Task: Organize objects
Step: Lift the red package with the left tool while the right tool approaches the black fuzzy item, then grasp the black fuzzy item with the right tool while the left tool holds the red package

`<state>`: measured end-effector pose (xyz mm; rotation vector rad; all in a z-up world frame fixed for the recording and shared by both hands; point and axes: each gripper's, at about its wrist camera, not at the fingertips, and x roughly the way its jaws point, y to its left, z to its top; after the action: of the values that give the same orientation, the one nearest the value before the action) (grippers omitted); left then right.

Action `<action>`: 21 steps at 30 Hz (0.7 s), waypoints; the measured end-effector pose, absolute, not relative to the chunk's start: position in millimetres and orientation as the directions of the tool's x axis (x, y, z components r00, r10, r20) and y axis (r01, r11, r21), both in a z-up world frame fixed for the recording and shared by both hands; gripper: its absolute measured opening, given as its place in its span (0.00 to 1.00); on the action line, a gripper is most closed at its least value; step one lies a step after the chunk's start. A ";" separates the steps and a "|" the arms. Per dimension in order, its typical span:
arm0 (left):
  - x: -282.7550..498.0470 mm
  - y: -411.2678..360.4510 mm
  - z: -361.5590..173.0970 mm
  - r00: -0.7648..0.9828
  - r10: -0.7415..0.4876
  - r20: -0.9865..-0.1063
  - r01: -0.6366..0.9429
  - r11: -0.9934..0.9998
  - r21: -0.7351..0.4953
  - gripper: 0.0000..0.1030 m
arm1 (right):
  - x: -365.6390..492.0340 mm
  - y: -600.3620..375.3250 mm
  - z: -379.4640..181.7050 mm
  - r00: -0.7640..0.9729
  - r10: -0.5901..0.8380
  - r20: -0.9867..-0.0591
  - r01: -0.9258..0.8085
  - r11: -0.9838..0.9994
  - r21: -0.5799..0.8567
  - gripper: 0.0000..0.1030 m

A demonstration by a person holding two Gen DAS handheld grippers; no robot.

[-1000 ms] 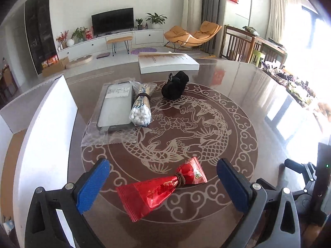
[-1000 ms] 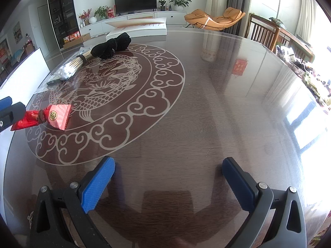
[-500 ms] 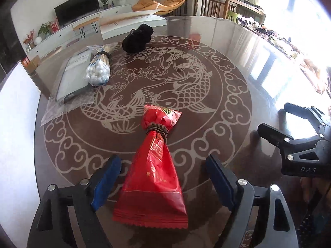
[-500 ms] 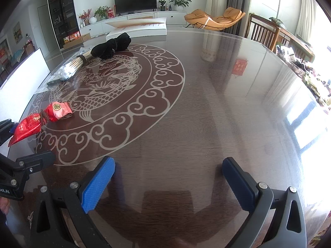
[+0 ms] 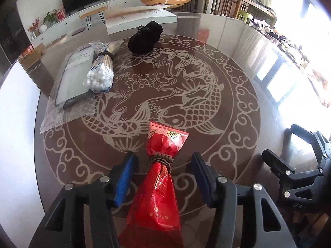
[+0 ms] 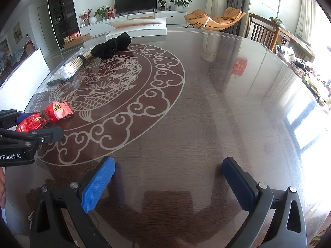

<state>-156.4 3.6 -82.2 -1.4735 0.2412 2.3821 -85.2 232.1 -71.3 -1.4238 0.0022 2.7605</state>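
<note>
Left wrist view puts my left hand-held gripper [image 5: 162, 172] closing around the crinkly red foil packet tied with brown cord [image 5: 159, 177], which lies at six o'clock on the glossy round counter [image 5: 238, 66], pads not yet pressing. I judge it light, soft and slippery, best pinched just behind the knot. My right hand-held gripper [image 6: 168, 174] hangs wide apart, empty.

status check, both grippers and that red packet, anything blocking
Left gripper closing around red packet, pads not yet touching. Right gripper open, empty, over bare table. Nothing in the way.
</note>
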 end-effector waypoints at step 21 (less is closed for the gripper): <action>-44.7 -38.8 -88.1 -0.551 0.221 -0.805 -0.237 -0.966 -0.102 0.21 | -359.5 142.8 -44.7 -0.422 -0.313 -0.851 0.074 -0.947 0.312 0.36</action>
<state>-44.7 -38.8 -88.1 -1.3236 0.0268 2.5586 -359.5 142.8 -44.7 -1.7829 0.3875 2.8378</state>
